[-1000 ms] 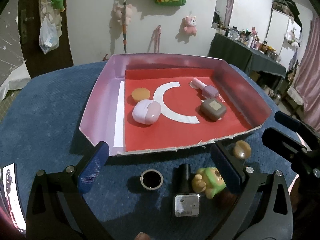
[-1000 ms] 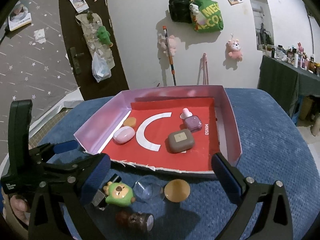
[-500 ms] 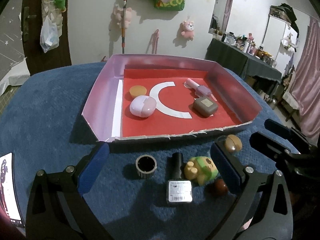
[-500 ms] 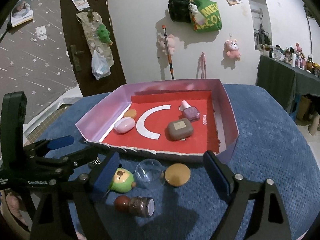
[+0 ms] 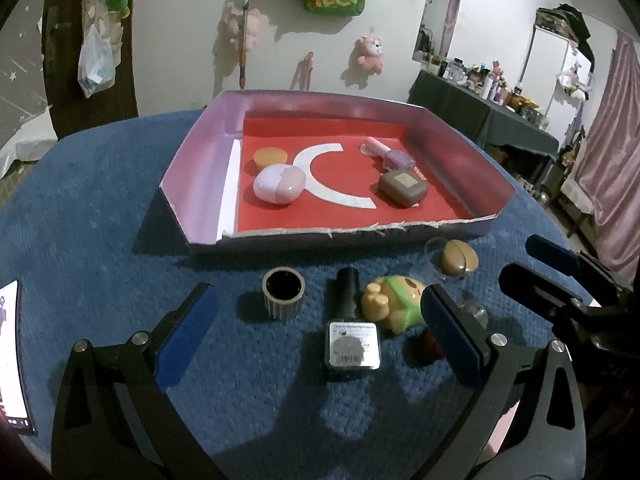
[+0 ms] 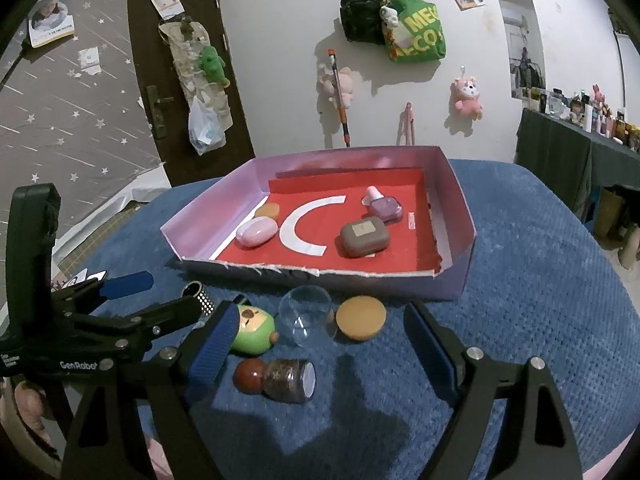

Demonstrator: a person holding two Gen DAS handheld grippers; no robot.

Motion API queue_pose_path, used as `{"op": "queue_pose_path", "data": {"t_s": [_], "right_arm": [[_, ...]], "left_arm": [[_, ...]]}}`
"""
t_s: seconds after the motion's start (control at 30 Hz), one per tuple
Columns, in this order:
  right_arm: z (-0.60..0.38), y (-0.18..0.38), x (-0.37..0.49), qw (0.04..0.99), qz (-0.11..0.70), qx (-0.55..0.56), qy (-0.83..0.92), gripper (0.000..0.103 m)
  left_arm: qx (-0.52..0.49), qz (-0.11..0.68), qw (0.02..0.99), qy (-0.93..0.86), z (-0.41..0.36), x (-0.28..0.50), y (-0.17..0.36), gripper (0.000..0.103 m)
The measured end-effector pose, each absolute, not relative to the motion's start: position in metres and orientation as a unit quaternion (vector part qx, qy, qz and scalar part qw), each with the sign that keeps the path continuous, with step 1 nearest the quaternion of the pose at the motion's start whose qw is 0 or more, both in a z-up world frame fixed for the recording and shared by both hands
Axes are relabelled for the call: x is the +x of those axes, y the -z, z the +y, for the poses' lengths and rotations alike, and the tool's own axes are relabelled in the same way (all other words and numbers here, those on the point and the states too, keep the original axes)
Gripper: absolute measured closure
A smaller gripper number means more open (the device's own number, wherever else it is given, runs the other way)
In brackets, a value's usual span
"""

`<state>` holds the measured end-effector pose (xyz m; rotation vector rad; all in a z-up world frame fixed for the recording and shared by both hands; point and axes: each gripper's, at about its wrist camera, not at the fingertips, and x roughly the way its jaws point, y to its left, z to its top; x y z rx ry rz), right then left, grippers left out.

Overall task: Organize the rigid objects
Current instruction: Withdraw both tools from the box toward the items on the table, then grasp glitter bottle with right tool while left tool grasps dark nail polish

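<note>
1. Left wrist view: left gripper [image 5: 318,328] hovers over the blue cloth [image 5: 100,240], jaws spread wide, pads touching nothing. Between them lie a ribbed grey cap [image 5: 283,294], standing open end up, and a black nail-polish bottle [image 5: 351,334] on its side, square base toward the camera, label visible.
2. Just right of the bottle, touching it: a green-and-tan animal figure [image 5: 394,304], on its side.
3. Right wrist view: right gripper [image 6: 320,344] has jaws that have just been closing but are still apart; nothing pressed. Between them: a small brown jar with a round reddish stopper [image 6: 276,378], lying on its side; a clear dome [image 6: 307,316]; a tan round lid [image 6: 361,317], flat.
4. Cardboard tray [image 6: 464,240], pink walls, red floor with a white crescent, sits just beyond the loose items. Inside: an orange disc [image 6: 267,210], a pink oval case [image 6: 257,231], a brown rounded-square case [image 6: 364,236], a purple polish bottle with a pink cap [image 6: 382,204]. All four rest apart.
5. Left gripper's frame [image 6: 120,312] shows at left in the right view, next to the figure.
</note>
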<state>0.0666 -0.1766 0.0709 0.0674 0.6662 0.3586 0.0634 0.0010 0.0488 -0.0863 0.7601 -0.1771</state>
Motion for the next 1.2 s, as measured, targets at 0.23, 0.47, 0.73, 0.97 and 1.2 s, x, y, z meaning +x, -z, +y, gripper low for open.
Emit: {"op": "queue_pose_path", "data": {"t_s": [0.23,0.47,0.73,0.97,1.2], "right_arm": [[-0.176,-0.059,0.060,0.925,0.335,0.027,-0.179,0.019],[-0.174,-0.042,0.056,0.916,0.354,0.033,-0.187,0.019],[-0.167,-0.029,0.055,0.908,0.367,0.029,-0.199,0.019],[-0.153,-0.021,0.055,0.906,0.368,0.006,-0.207,0.019],[-0.144,-0.017,0.056,0.913,0.356,-0.017,-0.200,0.021]], "left_arm": [[-0.045,0.380,0.920,0.084,0.003,0.059,-0.039,0.000],[-0.053,0.394,0.914,0.076,0.010,0.058,-0.027,0.000],[-0.048,0.401,0.910,0.091,0.000,0.053,-0.020,0.000],[-0.049,0.409,0.907,0.090,0.000,0.056,-0.012,0.003],[-0.041,0.406,0.908,0.089,-0.002,0.061,-0.010,0.009]]}}
